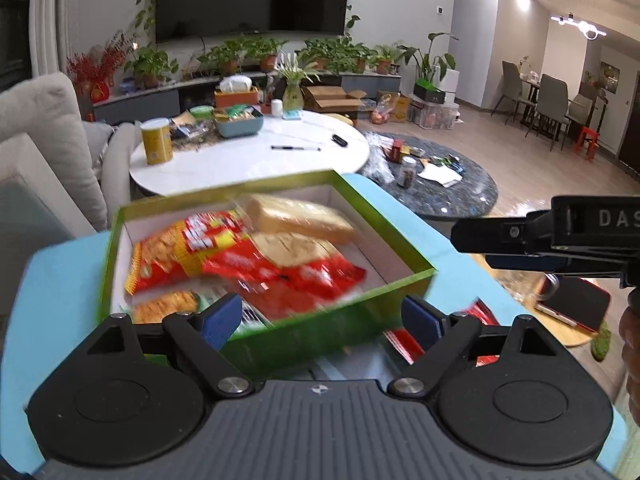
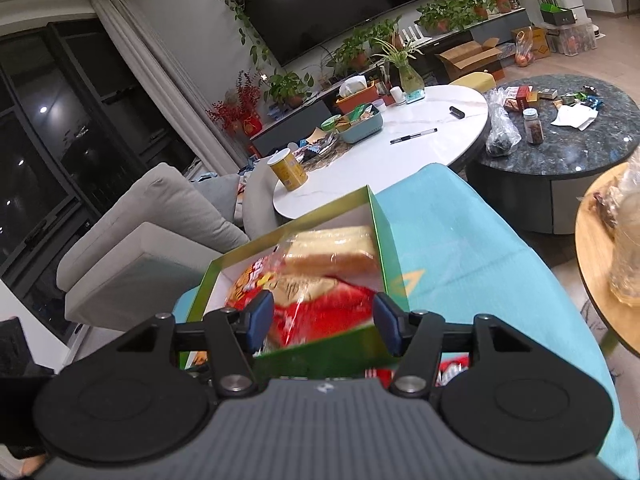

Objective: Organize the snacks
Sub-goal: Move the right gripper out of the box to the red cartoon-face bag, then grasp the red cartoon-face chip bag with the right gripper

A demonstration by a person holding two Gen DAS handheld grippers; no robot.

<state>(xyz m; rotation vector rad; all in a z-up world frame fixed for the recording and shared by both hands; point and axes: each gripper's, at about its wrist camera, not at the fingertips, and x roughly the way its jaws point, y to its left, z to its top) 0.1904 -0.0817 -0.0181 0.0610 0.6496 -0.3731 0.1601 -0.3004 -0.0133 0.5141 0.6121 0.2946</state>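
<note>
Both claws spread and empty over a nearly filled green snack box.

Nearest the lens, the left gripper (image 1: 322,318) has its blue-padded fingers wide apart, holding nothing, at the near wall of the shallow green cardboard box (image 1: 332,334); the right gripper (image 2: 324,322) is likewise spread and empty over the same box (image 2: 390,264), which sits on a light blue cloth-covered surface (image 1: 60,280). Inside lie red-and-yellow snack packets (image 1: 224,256) and two wrapped pale sponge cakes (image 1: 298,216), so most sorting looks done. A red packet (image 1: 404,344) lies outside beside the near right corner, probably left to place. Only the left view shows the other gripper from the side and a red phone-like slab (image 1: 576,310); only the right view shows the dark window (image 2: 44,128) and a grey sofa (image 2: 160,216).
</note>
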